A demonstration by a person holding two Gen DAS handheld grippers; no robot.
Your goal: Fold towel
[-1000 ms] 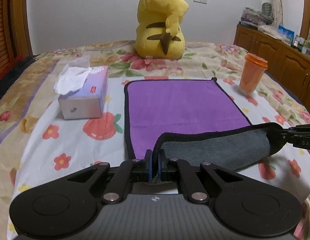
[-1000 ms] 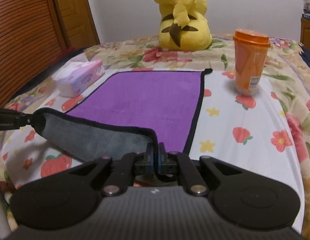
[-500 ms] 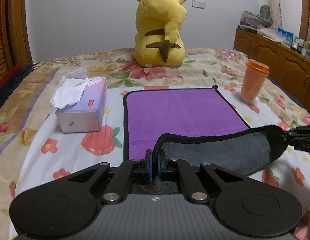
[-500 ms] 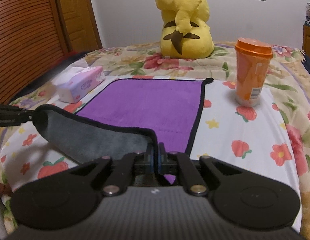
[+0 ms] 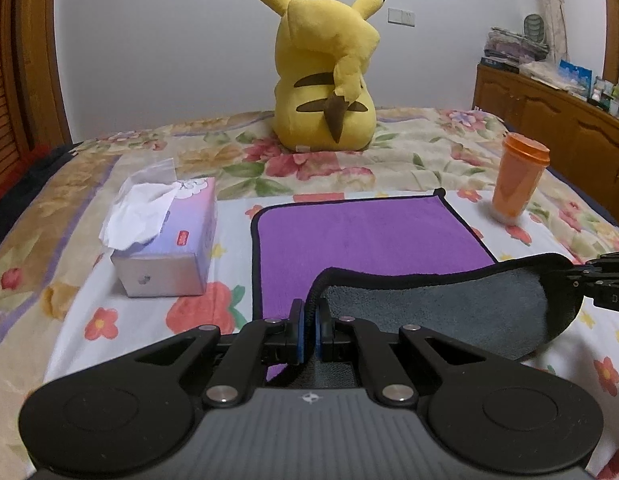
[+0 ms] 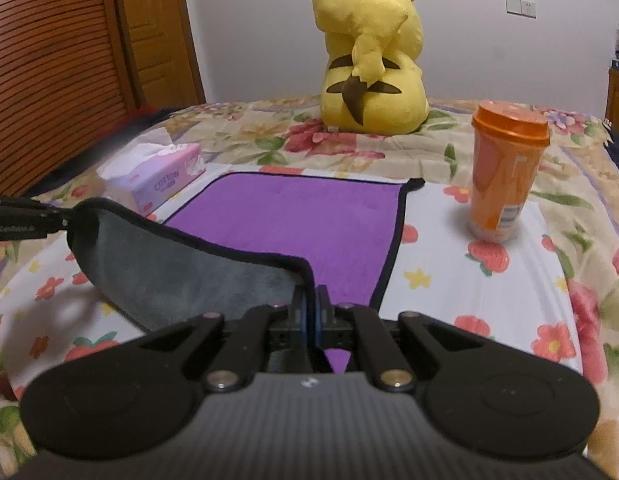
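Note:
A purple towel point(image 5: 361, 232) with a black hem and grey underside lies on the flowered bed; it also shows in the right wrist view point(image 6: 309, 216). Its near edge is lifted off the bed, grey side point(image 5: 437, 304) toward me. My left gripper point(image 5: 308, 320) is shut on the near left corner. My right gripper point(image 6: 310, 312) is shut on the near right corner. Each gripper shows at the edge of the other's view, the right gripper in the left wrist view point(image 5: 605, 280) and the left gripper in the right wrist view point(image 6: 25, 220). The far half lies flat.
A tissue box point(image 5: 169, 248) stands left of the towel, an orange lidded cup point(image 5: 517, 180) to its right. A yellow plush toy point(image 5: 329, 72) sits behind the towel. A wooden cabinet point(image 5: 557, 120) lines the right wall, wooden doors point(image 6: 69, 60) the left.
Both grippers have risen and moved forward with the towel's near edge held. More of the grey underside is off the bed, and the toy and far wall show higher in view.

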